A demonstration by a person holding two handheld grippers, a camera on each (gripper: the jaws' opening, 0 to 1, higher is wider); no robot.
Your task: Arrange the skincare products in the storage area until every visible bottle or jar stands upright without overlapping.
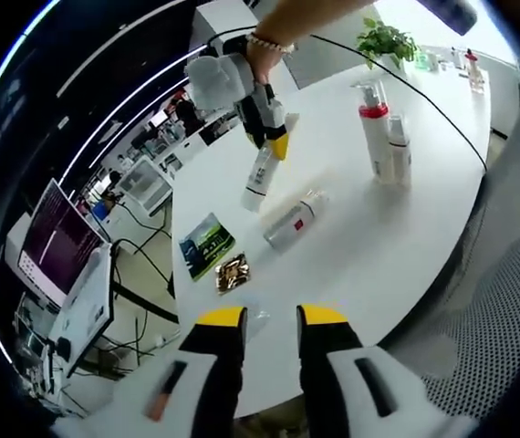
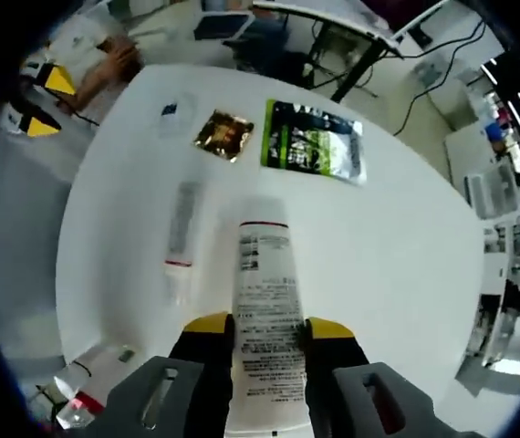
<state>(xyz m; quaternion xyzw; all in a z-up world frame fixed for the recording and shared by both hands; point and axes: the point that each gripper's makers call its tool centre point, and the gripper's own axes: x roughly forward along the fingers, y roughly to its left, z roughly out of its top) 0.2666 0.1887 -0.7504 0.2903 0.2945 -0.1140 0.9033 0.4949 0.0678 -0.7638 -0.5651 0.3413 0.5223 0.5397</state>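
While the right gripper (image 2: 267, 330) is closing its yellow-tipped jaws on the white tube (image 2: 265, 310), we are finding the tube's long axis running straight ahead along the jaws, its red-banded end pointing away toward the far side of the white table (image 2: 406, 274). In the left gripper view the same tube (image 1: 260, 178) is hanging tilted from the right gripper (image 1: 274, 137), its lower end close to or just touching the tabletop; we cannot tell which.

We are noting a second product, the slim silver bottle (image 2: 182, 228), lying flat just beside the held tube, roughly parallel and apart from it; the left gripper view is showing it (image 1: 292, 222) on its side near the table's middle. Two pump bottles (image 1: 383, 137) are already standing upright near each other further along the table. A green packet (image 2: 313, 139) and a gold sachet (image 2: 223, 134) are lying beyond the tube's far end.

The left gripper (image 1: 269, 324) is hovering with jaws apart and empty over the near table edge (image 1: 242, 383), well apart from both lying items. We judge the right gripper nearer to the work: the tube wants tipping upright on the bare surface between the silver bottle and the standing pair, where room is ample.
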